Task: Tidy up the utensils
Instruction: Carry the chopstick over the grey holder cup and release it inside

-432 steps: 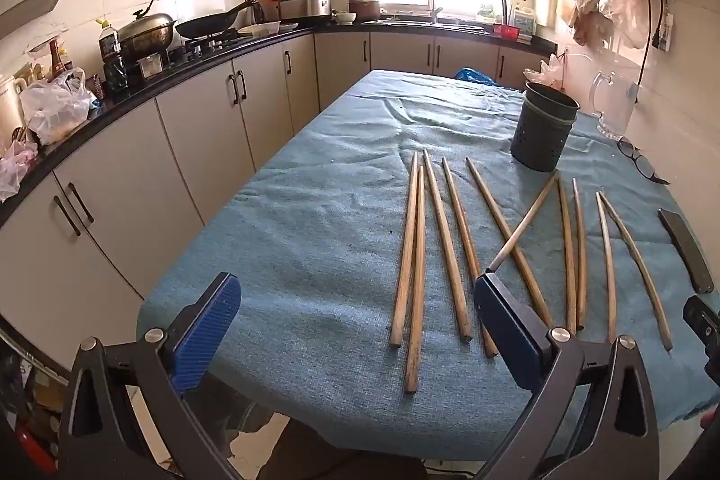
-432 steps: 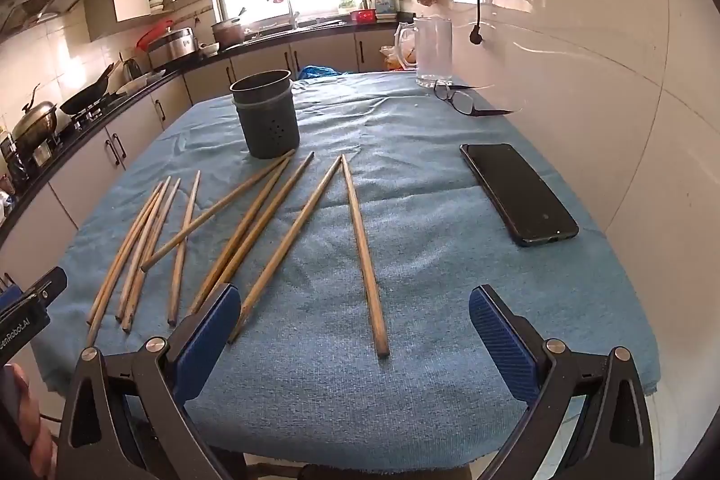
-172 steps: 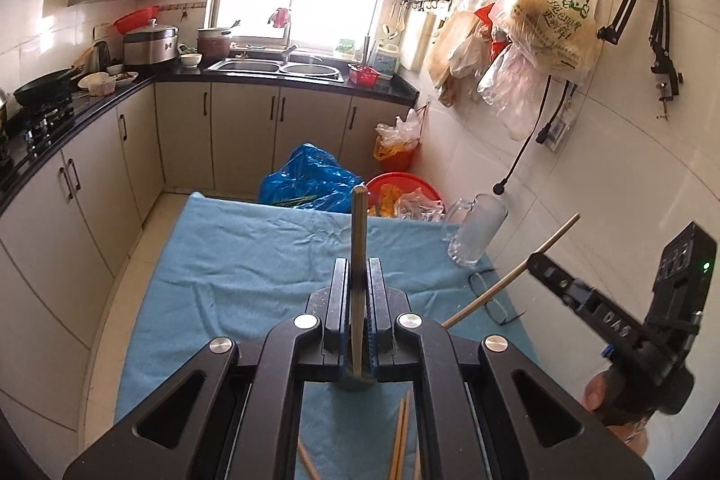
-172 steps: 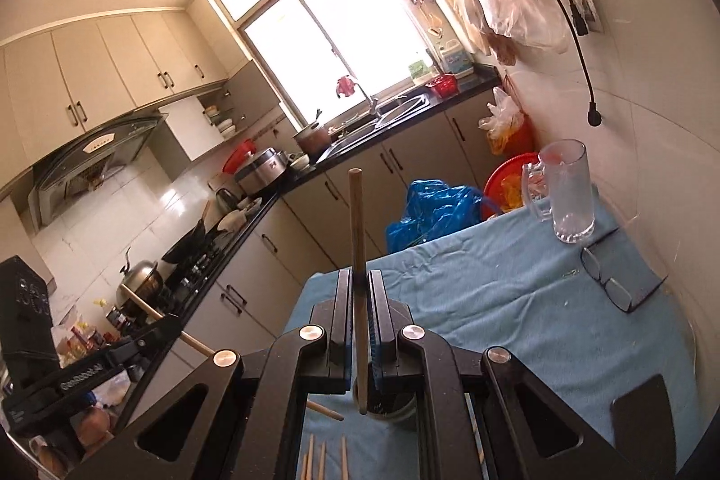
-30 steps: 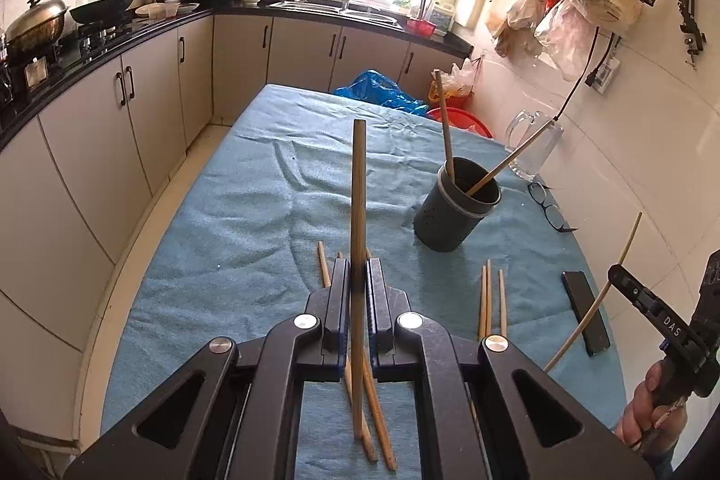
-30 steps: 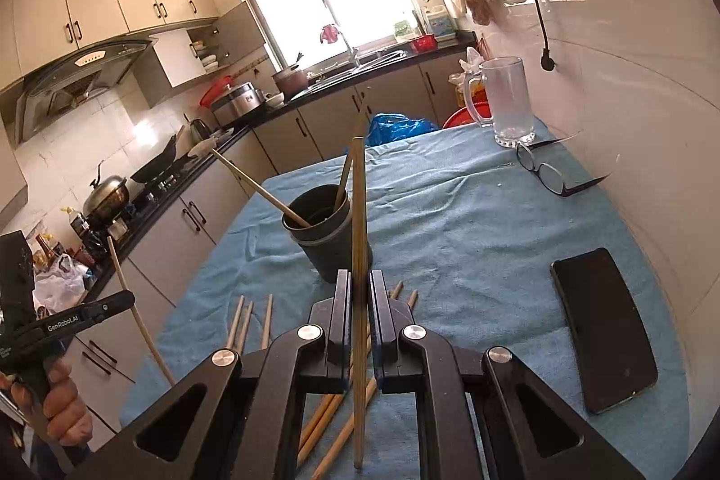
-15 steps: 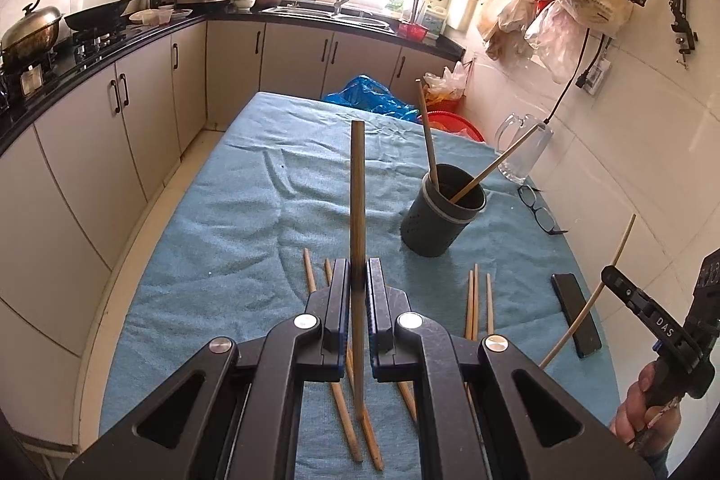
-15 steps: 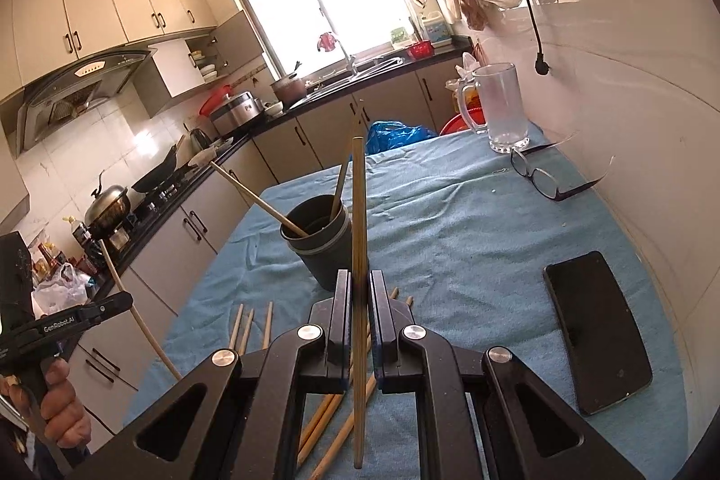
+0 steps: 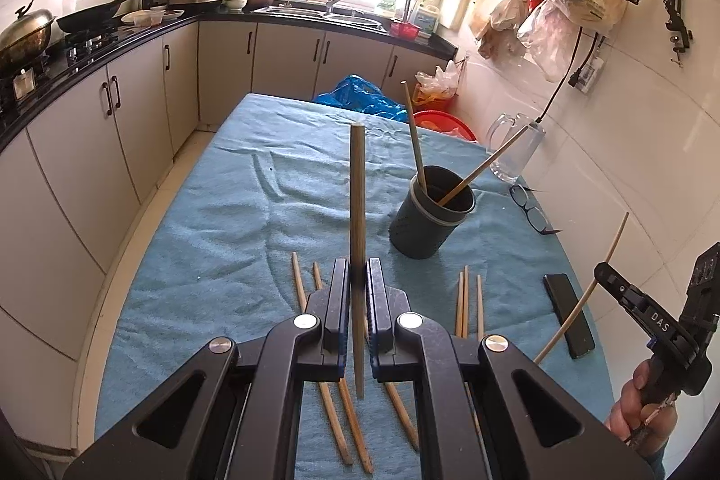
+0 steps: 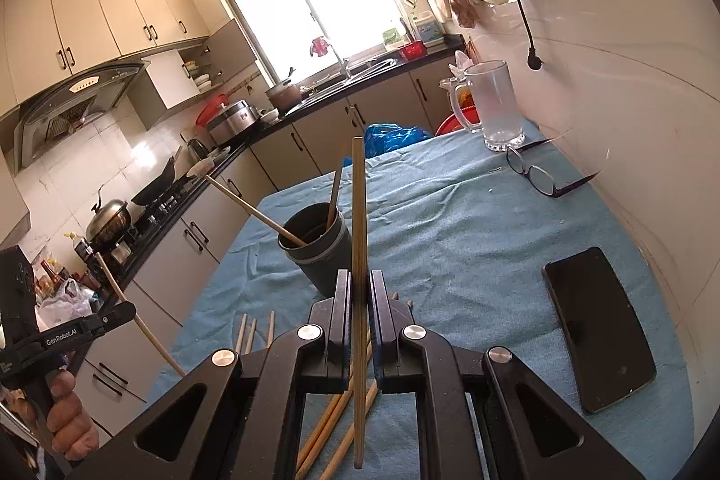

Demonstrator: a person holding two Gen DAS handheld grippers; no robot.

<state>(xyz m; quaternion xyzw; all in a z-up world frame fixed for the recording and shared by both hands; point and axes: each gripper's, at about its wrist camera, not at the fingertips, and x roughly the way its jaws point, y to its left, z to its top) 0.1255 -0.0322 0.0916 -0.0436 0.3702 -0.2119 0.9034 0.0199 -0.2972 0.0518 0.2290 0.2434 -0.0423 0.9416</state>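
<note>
A dark grey utensil cup (image 9: 429,221) (image 10: 317,250) stands on the blue tablecloth and holds two wooden chopsticks (image 9: 414,136). My left gripper (image 9: 357,282) is shut on one upright chopstick (image 9: 357,201), held above the table short of the cup. My right gripper (image 10: 358,291) is shut on another upright chopstick (image 10: 358,210), just in front of the cup. Several more chopsticks (image 9: 465,300) (image 10: 252,331) lie loose on the cloth below both grippers. The right gripper also shows in the left wrist view (image 9: 603,277) at the right edge, the left gripper in the right wrist view (image 10: 114,311) at the left edge.
A black phone (image 10: 598,340) (image 9: 569,313) lies near the wall at the table's right. Glasses (image 10: 546,176) and a glass mug (image 10: 495,104) sit beyond the cup. Kitchen cabinets (image 9: 135,120) run along the table's left side.
Both grippers, each still holding its chopstick, have risen a little and moved forward; the cup sits slightly nearer in both views.
</note>
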